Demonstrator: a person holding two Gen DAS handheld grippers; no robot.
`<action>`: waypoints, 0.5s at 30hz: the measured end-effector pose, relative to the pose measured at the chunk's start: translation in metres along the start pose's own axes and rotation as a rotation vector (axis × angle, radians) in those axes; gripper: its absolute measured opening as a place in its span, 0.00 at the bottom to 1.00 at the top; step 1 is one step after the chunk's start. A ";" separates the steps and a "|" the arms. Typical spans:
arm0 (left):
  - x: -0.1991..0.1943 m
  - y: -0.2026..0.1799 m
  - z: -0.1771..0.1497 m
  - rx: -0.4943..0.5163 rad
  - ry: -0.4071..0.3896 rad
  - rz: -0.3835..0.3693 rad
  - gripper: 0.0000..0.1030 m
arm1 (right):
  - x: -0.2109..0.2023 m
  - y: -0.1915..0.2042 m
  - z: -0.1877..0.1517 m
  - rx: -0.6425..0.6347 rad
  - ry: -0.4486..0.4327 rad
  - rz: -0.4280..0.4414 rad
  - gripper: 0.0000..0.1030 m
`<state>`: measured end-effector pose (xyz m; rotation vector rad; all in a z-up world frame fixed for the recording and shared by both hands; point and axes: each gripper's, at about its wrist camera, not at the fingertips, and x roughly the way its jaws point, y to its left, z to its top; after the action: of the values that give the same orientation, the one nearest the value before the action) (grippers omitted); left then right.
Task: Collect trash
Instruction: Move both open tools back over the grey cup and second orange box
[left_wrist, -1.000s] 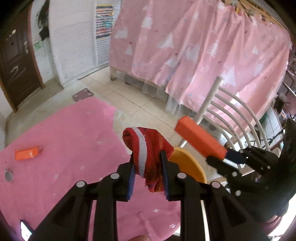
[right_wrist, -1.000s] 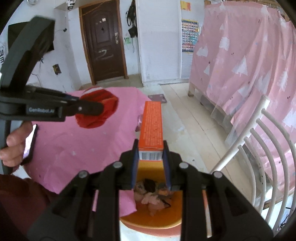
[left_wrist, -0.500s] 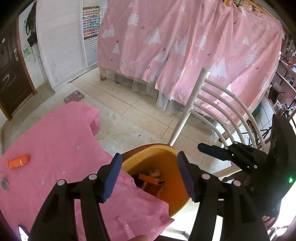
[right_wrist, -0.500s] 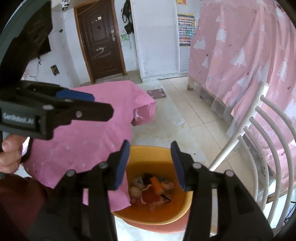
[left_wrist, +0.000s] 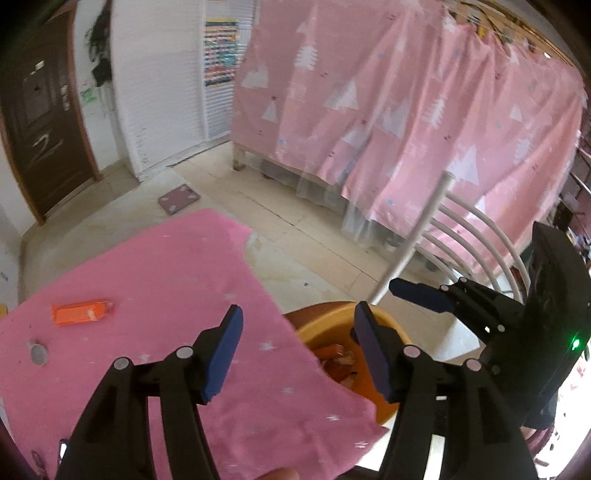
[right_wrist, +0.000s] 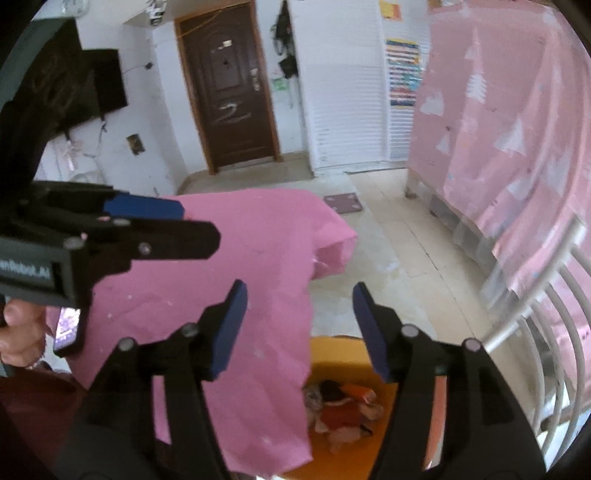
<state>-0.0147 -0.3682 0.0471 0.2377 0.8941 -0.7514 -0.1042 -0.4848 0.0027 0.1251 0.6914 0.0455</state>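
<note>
Your left gripper (left_wrist: 295, 343) and right gripper (right_wrist: 299, 328), both just released and empty; orange packet (left_wrist: 82, 312) lay lengthwise toward the table's far-left edge, nearer your left.

Black grippers, blue-padded fingers (left_wrist: 221, 354), silver screws, maroon sleeve (right_wrist: 33, 413).

The left gripper (left_wrist: 297, 345) stood with jaws apart and nothing between them, above the edge of the pink cloth (left_wrist: 155, 295) and the orange bin (left_wrist: 332, 321). An orange packet (left_wrist: 79, 312) lay on the cloth. The right gripper (left_wrist: 417, 295) hung empty just beside the bin.
</note>
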 end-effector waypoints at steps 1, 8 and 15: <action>-0.002 0.007 0.000 -0.010 -0.002 0.006 0.54 | 0.005 0.007 0.004 -0.011 0.006 0.011 0.56; -0.017 0.070 -0.001 -0.083 -0.022 0.067 0.55 | 0.032 0.041 0.027 -0.070 0.028 0.066 0.56; -0.024 0.141 -0.007 -0.141 -0.022 0.191 0.57 | 0.061 0.073 0.047 -0.123 0.056 0.120 0.56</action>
<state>0.0670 -0.2508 0.0453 0.1870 0.8856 -0.5108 -0.0273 -0.4120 0.0099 0.0473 0.7342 0.2063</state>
